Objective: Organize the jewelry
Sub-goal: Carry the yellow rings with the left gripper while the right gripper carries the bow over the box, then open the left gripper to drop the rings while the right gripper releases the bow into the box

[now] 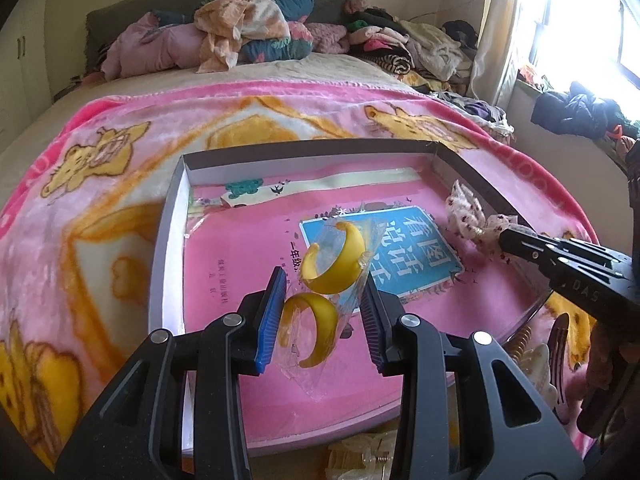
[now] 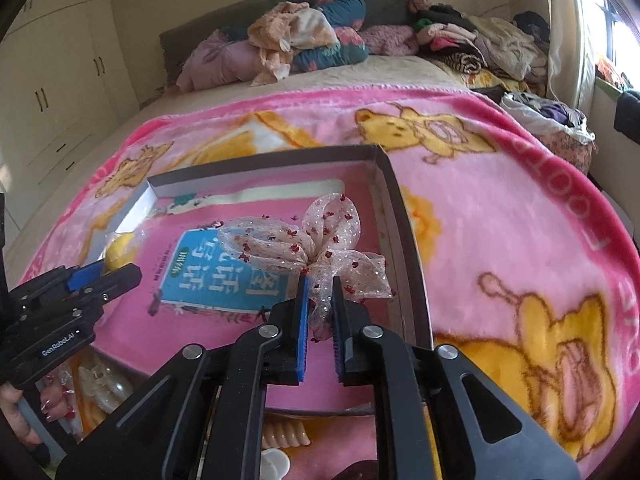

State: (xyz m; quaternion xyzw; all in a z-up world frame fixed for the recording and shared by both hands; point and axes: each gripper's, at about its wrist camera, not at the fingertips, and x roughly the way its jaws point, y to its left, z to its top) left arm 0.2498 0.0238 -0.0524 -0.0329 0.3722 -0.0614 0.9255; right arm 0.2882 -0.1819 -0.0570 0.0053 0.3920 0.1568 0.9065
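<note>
We saw the shallow box (image 1: 172, 240) on the bed's pink blanket (image 2: 500, 208), a book (image 1: 380, 256) lying inside. Above it, the left gripper (image 1: 324, 288) had its jaws clamped on a clear packet of yellow earrings (image 1: 334, 264). The right gripper (image 2: 320, 292) pinched a sheer bow (image 2: 304, 240).

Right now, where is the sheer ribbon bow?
The sheer ribbon bow is pinched in the right gripper, held over the right side of the shallow box, above the pink book lying inside it.
</note>
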